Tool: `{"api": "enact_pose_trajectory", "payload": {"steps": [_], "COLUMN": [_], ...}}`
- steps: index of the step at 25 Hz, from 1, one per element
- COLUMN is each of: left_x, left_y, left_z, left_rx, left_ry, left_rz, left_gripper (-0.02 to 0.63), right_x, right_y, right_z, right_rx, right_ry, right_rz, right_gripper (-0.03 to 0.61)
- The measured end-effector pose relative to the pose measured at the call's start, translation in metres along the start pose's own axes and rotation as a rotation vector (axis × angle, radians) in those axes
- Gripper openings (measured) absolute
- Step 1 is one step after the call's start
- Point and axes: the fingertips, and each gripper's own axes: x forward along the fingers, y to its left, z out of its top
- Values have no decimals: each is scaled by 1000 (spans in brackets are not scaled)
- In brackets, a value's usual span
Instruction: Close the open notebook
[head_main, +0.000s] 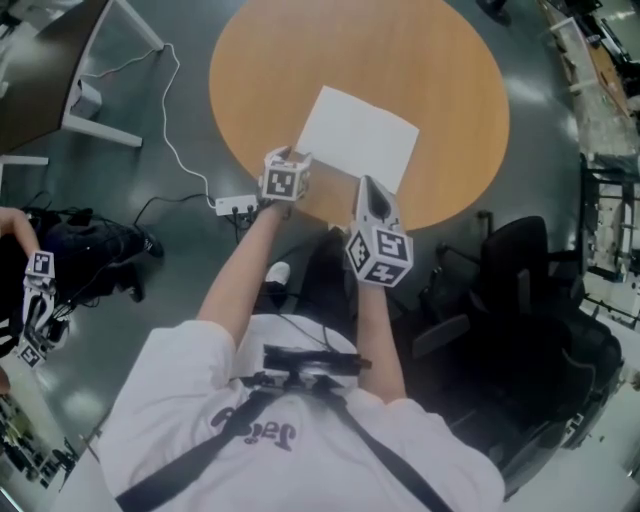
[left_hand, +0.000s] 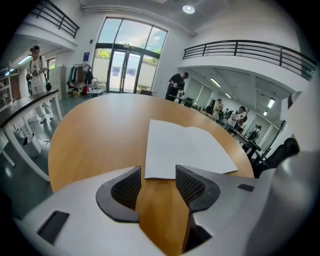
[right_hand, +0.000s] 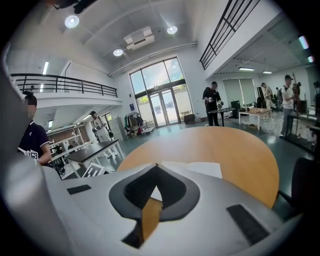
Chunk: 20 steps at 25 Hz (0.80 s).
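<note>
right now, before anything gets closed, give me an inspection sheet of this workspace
surface: round wooden table, top holds only the notebook
job's things: notebook lying open, white pages up, close to the table's near edge
clutter: nothing seen
grippers: left gripper open, nothing between its jaws, just short of the notebook's near edge; right gripper shut, empty
cables: white cable on the floor, running to a power strip beside the table
surroundings: black chair to the right of the table; a person standing beyond it
</note>
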Motion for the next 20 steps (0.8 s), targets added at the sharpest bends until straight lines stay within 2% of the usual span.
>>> {"api": "enact_pose_trajectory", "payload": {"steps": [7,12,16,20], "left_x": [14,13,12,10], "left_y": [17,16,16,17], "left_z": [0,-8,-7,-6], "left_rx": [-14,47,84,81], "left_ry": [26,82,83,60], "left_rz": [40,76,121,138], "left_gripper": [212,204,155,121], "right_x": [-4,-5,-6,-6], "right_y": [-5,-7,-4,-5], "right_z": [-8,-12,-14,-14], "right_rx": [17,27,27,25], "right_ry": [6,10,14,18], "right_rz": [-14,-22,-20,-22], "right_gripper": [18,18,18,18]}}
